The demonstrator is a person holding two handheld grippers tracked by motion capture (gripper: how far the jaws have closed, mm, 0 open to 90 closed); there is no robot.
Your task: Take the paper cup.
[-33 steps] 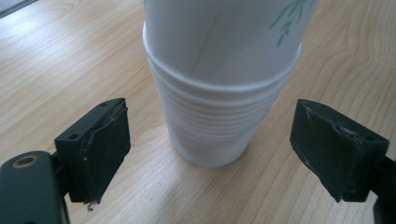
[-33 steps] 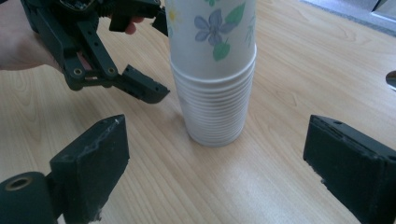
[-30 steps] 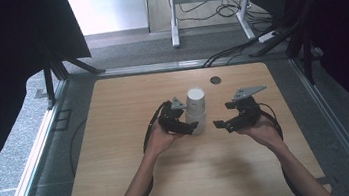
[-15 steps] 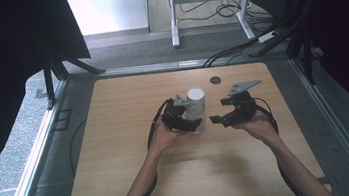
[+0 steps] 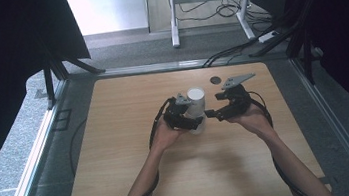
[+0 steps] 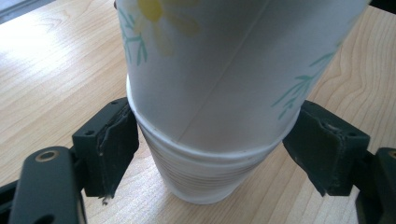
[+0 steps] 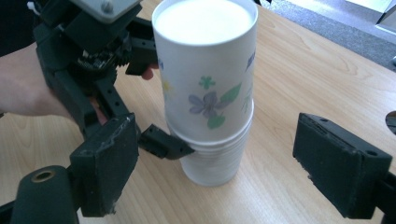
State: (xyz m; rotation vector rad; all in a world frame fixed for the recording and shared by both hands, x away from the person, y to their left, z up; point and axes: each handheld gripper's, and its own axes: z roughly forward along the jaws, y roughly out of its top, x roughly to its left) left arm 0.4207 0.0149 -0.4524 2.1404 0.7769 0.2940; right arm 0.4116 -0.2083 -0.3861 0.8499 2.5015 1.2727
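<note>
L gripper (image 5: 196, 121) is seen set around the lower part of a stack of paper cups (image 5: 196, 106); its jaws have just been closing, w/ the stack between them, both pads at the rim of the outer cup, whether they press cannot be told. In the left gripper view the stack (image 6: 224, 93) stands upright on the wooden table (image 6: 51, 60), flower print on the top cup. R gripper (image 5: 213, 114) is held just beside the stack on its other side, jaws spread, nothing pinched; they have been closing a bit. In the right gripper view the stack (image 7: 210, 88) is seen between the spread jaws but farther off, untouched. A small dark disc (image 5: 215, 79) lies on the table beyond the cups.
</note>
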